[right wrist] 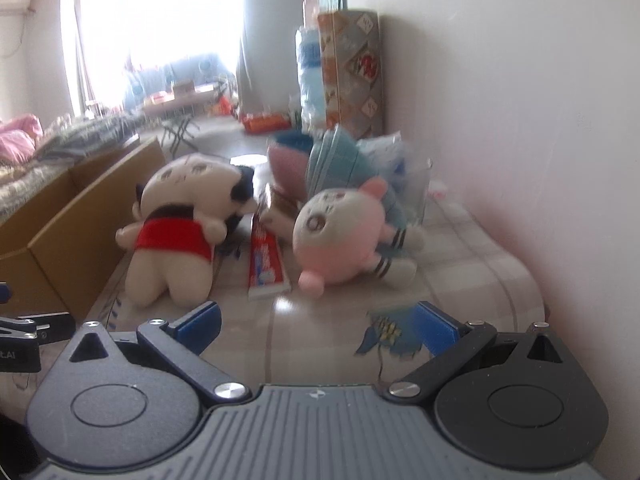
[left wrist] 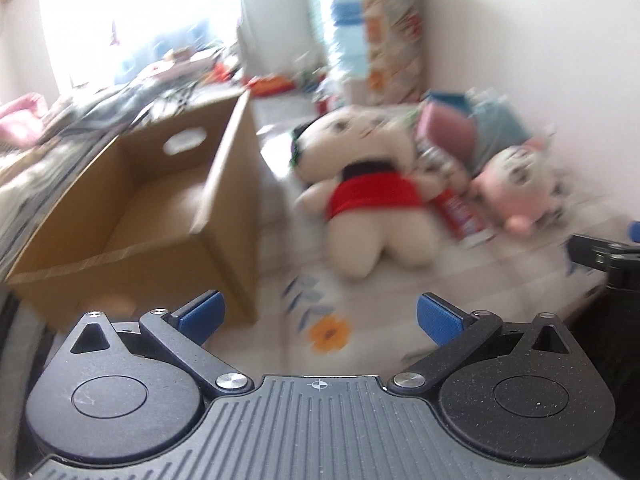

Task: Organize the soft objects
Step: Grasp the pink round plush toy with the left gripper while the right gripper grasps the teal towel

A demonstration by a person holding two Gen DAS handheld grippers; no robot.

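A cream plush doll in a red shirt (left wrist: 370,196) (right wrist: 176,236) lies face down on the checked tablecloth (left wrist: 460,280) (right wrist: 460,264). To its right lies a pink and white plush (left wrist: 516,184) (right wrist: 340,236), with a teal and pink plush (left wrist: 464,132) (right wrist: 320,164) behind it. An open brown cardboard box (left wrist: 132,200) (right wrist: 64,216) with nothing visible inside stands to the left. My left gripper (left wrist: 319,318) is open, in front of the box corner and the doll. My right gripper (right wrist: 318,326) is open too, short of the plush toys, with nothing between its fingers.
A red toothpaste tube (left wrist: 460,216) (right wrist: 266,264) lies between the two front toys. A clear cup (right wrist: 418,188) and a tall patterned roll (left wrist: 394,36) (right wrist: 354,72) stand by the white wall. A bed with bedding (left wrist: 44,148) is at far left.
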